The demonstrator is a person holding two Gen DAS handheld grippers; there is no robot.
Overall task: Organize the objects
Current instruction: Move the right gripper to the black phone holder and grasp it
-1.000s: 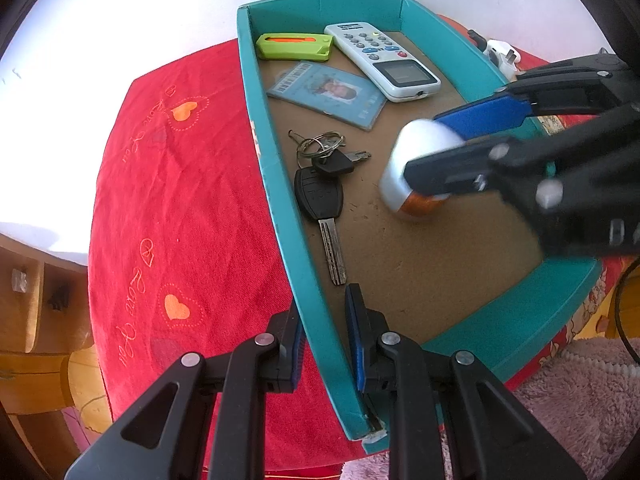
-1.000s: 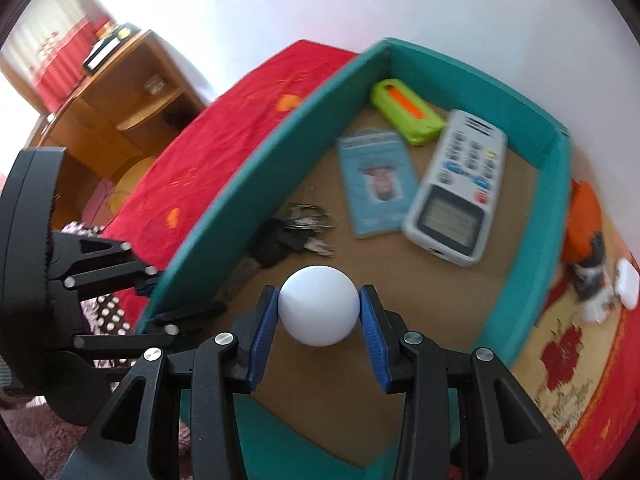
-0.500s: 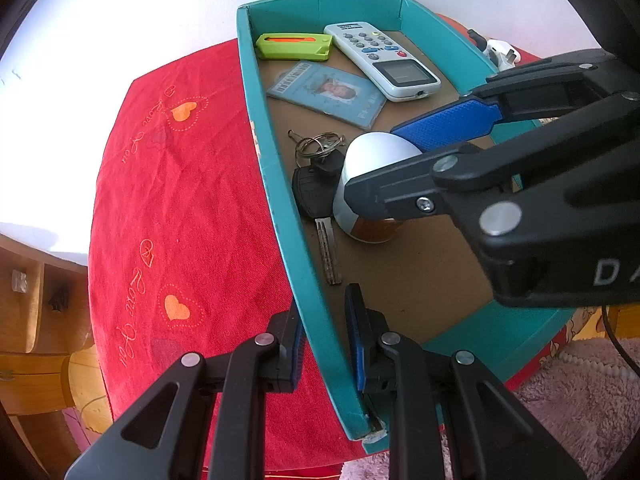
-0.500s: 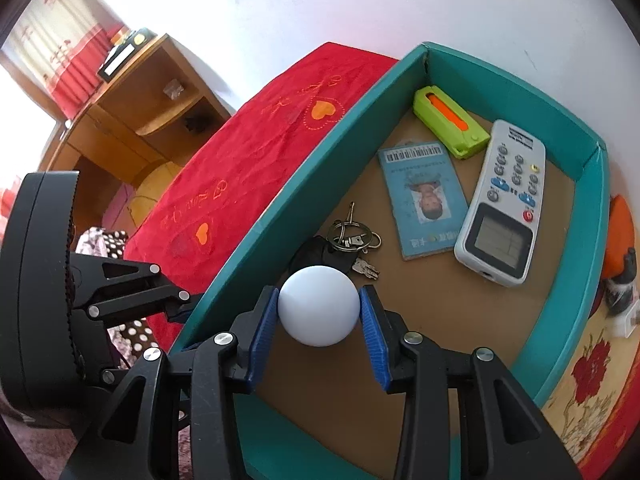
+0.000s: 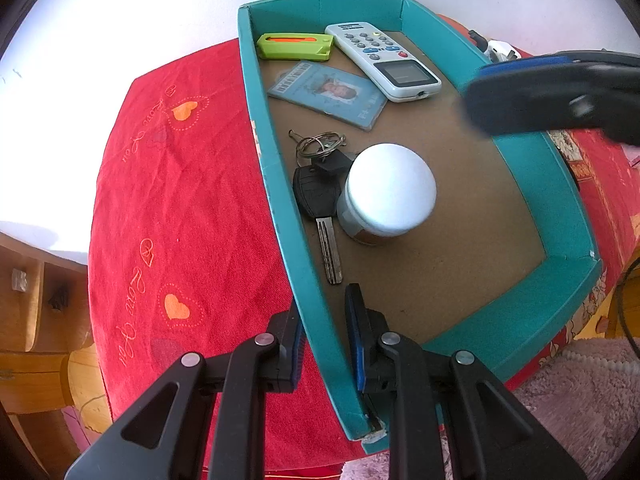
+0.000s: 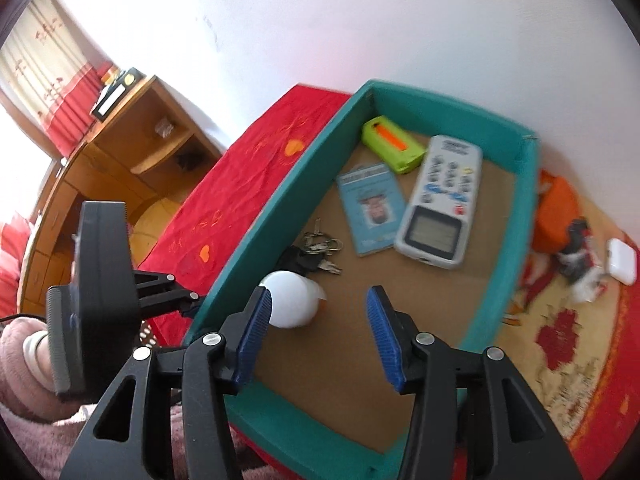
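Note:
A teal tray [image 5: 260,128] lies on a red cloth. My left gripper [image 5: 322,336] is shut on the tray's near left wall, one pad on each side. A jar with a white lid [image 5: 386,190] stands upright on the tray floor beside a bunch of keys [image 5: 318,184]. My right gripper [image 6: 319,294] hangs above the tray with its jaws opening; the jar [image 6: 292,300] sits below, by the left finger, and no pad touches it. In the left wrist view the right gripper [image 5: 486,88] shows blurred at the upper right. Farther back lie an ID card [image 5: 328,92], a remote [image 5: 384,60] and a green case [image 5: 294,46].
The red cloth [image 5: 180,200] with orange hearts spreads left of the tray. A wooden cabinet [image 6: 132,148] stands beyond it. Right of the tray, on a patterned cloth, lie an orange object [image 6: 556,208] and a small white box [image 6: 622,260]. A pink rug [image 5: 560,400] lies below.
The right gripper let go of the jar, which now stands next to the keys, and lifted away toward the upper right with its jaws wider. The left gripper kept its hold.

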